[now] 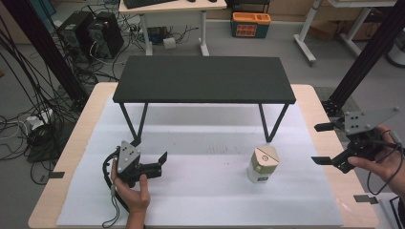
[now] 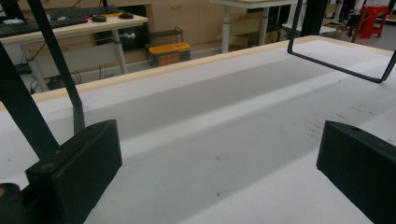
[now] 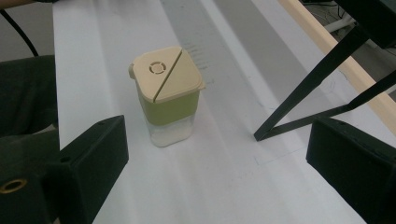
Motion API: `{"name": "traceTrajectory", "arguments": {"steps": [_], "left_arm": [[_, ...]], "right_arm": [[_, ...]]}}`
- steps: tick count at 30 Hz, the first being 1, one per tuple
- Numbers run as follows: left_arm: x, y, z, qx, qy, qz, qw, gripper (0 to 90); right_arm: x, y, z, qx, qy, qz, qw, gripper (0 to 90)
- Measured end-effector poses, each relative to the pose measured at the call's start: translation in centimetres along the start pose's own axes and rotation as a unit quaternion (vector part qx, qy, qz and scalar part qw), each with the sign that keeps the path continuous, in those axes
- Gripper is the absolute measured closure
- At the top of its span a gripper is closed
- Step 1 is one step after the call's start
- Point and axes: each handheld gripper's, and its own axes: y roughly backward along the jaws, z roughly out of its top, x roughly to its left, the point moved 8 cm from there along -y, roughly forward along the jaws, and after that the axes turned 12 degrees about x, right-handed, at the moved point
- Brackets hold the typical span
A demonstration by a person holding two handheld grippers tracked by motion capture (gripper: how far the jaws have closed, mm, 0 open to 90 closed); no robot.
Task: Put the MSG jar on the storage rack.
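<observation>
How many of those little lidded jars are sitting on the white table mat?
1. The jar stands upright on the white mat, right of centre, in front of the black shelf and near its right leg. None other shows; something behind the shelf could be hidden.

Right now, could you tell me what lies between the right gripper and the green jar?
Nothing: the right gripper view shows bare white mat between the right gripper and green jar.
</observation>
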Motion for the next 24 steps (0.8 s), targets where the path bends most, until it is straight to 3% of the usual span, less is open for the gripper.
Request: {"name": "traceTrajectory", "arguments": {"steps": [16,24], "left_arm": [[-0.04,0.02,0.00,0.000,-0.002,0.000,1.0000,0.3],[-0.05,-0.01,0.02,0.000,-0.002,0.000,1.0000,0.3]], "right_arm": [[0.12,0.79,0.15,0.003,0.003,-0.006,1.0000,5.5],[0.03,0.16,0.05,0.007,0.002,-0.001,1.0000,4.5]]}}
